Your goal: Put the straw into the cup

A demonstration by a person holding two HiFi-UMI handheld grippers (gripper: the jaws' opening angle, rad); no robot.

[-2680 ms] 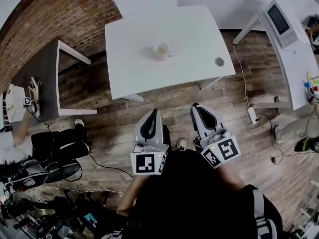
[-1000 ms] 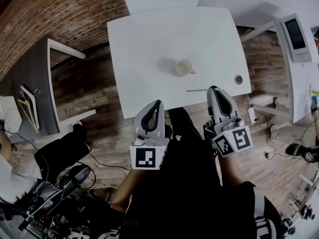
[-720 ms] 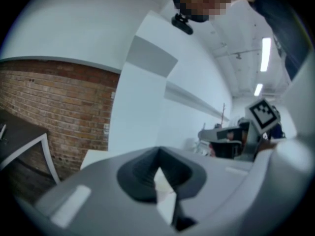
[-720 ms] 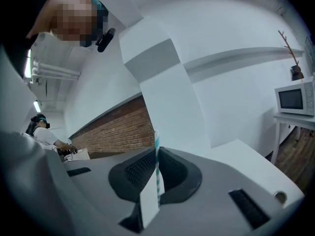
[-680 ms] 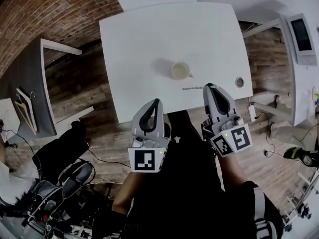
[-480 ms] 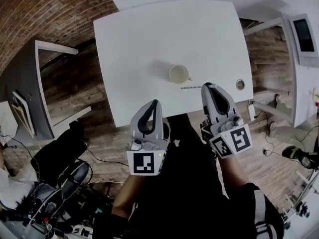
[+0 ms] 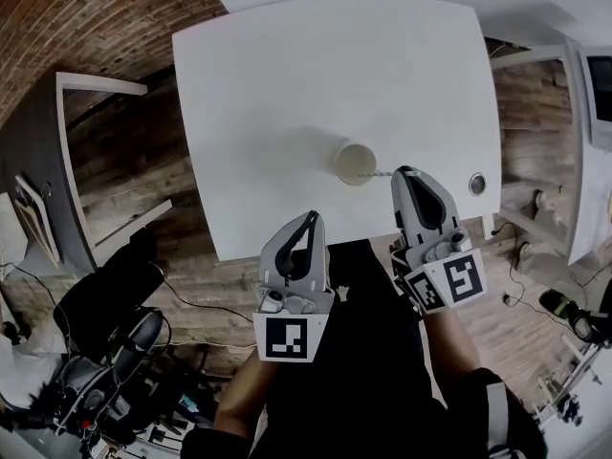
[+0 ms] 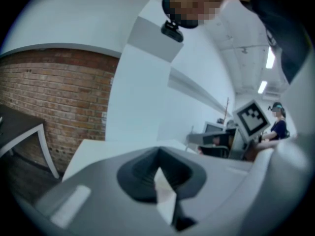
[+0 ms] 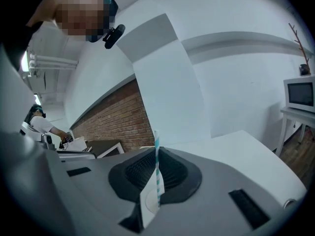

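At one table [image 7: 268, 94]: one cup [image 7: 354, 163], one straw [image 9: 157, 157]

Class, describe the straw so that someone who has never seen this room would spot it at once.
Start at the big white table and find the pale cup near its front edge. Beside the cup, the right gripper pinches a thin straw. It is the only slender stick there, white with teal stripes.

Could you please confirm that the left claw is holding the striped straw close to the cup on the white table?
Not quite: it is the right claw that is shut on the striped straw, as the right gripper view shows. The left claw is shut with no straw in it. The rest holds: the straw is close to the cup on the white table.
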